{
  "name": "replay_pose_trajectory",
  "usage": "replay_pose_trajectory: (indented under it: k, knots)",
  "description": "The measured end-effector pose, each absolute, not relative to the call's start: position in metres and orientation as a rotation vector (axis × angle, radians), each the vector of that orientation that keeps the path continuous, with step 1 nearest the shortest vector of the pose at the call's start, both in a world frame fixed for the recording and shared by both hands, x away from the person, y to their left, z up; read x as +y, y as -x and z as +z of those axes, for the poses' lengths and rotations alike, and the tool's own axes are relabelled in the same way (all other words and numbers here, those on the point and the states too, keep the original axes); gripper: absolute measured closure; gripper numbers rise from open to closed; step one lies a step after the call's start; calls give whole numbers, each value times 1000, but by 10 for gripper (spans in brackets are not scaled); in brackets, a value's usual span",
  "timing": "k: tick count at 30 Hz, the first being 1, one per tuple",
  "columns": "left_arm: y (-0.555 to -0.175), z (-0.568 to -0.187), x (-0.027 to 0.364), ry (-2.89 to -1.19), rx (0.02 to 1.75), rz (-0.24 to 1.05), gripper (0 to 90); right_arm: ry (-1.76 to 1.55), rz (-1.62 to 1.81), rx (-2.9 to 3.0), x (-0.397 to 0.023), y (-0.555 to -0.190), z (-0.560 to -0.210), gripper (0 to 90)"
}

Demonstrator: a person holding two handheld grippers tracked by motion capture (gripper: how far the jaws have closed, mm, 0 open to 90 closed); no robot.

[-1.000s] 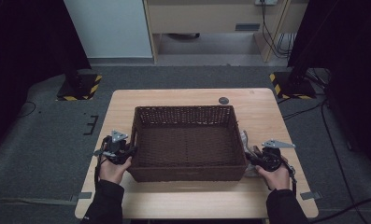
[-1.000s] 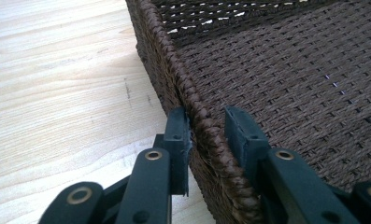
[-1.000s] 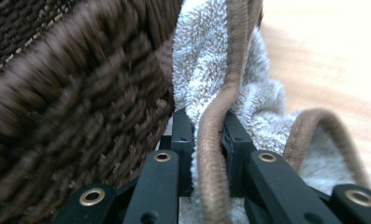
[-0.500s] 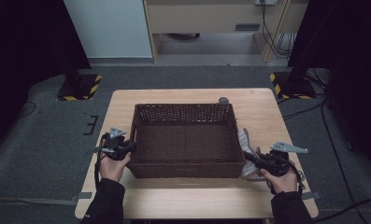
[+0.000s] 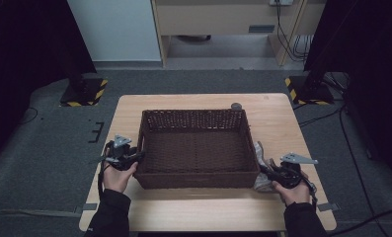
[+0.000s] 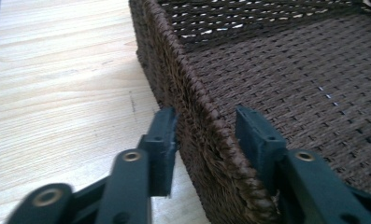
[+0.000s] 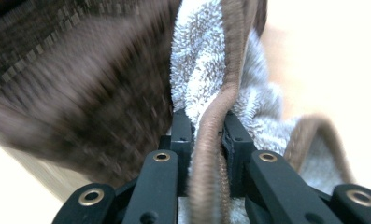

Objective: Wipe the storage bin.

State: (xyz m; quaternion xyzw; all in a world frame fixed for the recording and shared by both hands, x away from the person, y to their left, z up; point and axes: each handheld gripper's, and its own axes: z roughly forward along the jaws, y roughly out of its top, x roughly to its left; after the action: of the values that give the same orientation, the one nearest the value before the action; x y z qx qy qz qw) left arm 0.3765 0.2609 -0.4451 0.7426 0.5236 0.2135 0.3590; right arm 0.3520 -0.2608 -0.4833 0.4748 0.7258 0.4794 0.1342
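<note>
The brown wicker basket (image 5: 197, 148) sits mid-table (image 5: 193, 215), a wide bare strip of wood along the near edge and narrower margins at both side edges. The left gripper (image 6: 204, 135) straddles the basket's left wall near its near-left corner; its jaws have just been opening and now stand off the weave, rim between them. The right gripper (image 7: 206, 135) is pinched on the brown-trimmed edge of a grey fleecy towel (image 7: 206, 65) lying against the basket's right wall, close to the near-right corner
</note>
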Motion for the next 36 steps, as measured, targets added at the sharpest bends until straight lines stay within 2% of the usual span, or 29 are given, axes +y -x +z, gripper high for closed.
replay_pose_trajectory:
  k: [4,8,14,17,22,31,36]
  knots:
    - [-369,-435,264,-1864,1322,535,501,-1342,1527,2008,-275,-337,-455,789]
    - [-361,-430,261,-1885,1320,546,542,-1285,1593,2050,-271,-324,-446,791]
    - [-361,-441,257,-1917,1340,539,641,-1369,1477,2142,-262,-326,-475,793]
    - [-362,-442,259,-1896,1352,532,652,-1411,1330,2230,-253,-330,-497,791]
    - [-363,-442,258,-1887,1363,543,667,-1430,1325,2213,-254,-334,-497,788]
    - [-370,-442,260,-1900,1351,546,668,-1321,1596,2045,-271,-315,-444,790]
    - [-370,-442,260,-1901,1349,553,667,-1301,1542,2131,-256,-306,-451,793]
